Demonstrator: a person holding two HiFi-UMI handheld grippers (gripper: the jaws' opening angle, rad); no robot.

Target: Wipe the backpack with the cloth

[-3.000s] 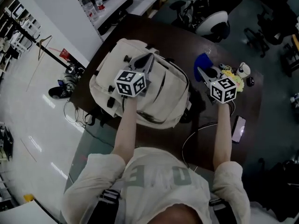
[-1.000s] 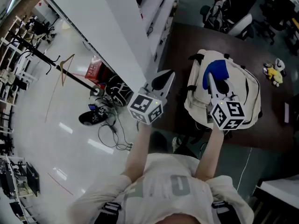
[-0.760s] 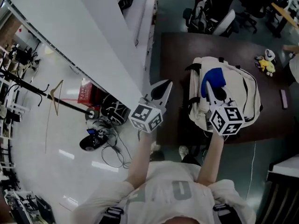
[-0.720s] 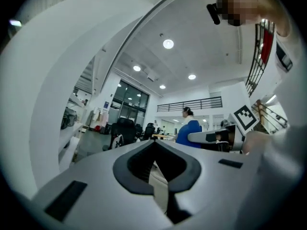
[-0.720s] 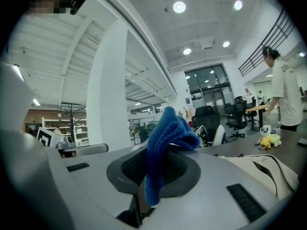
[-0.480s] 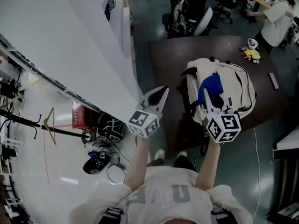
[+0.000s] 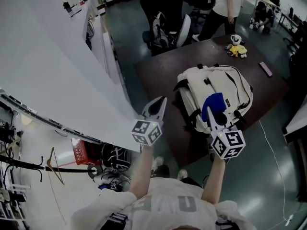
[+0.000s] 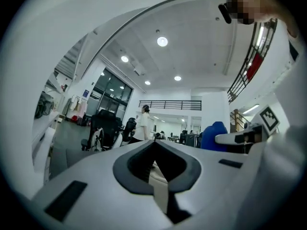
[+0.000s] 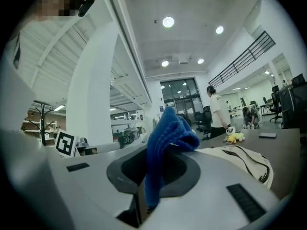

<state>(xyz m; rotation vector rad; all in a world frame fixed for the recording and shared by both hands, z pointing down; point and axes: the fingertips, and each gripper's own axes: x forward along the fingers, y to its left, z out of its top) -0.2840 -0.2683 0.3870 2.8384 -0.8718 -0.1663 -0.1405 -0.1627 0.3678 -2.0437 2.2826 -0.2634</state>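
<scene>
The cream backpack lies flat on the dark brown table; it also shows at the right of the right gripper view as the backpack. My right gripper is shut on the blue cloth, held level above the backpack's near left part. The cloth hangs bunched out of the right gripper. My left gripper is shut with nothing in it, off the table's near left corner and apart from the backpack. Its jaws point level into the room.
A yellow plush toy and a white mug sit at the table's far end, a phone near its right edge. An office chair and a standing person are beyond. A white partition runs along the left.
The head view has swung, so the table and backpack now sit lower and more central. Both grippers have turned and sunk slightly; the right still holds the cloth over the backpack.
</scene>
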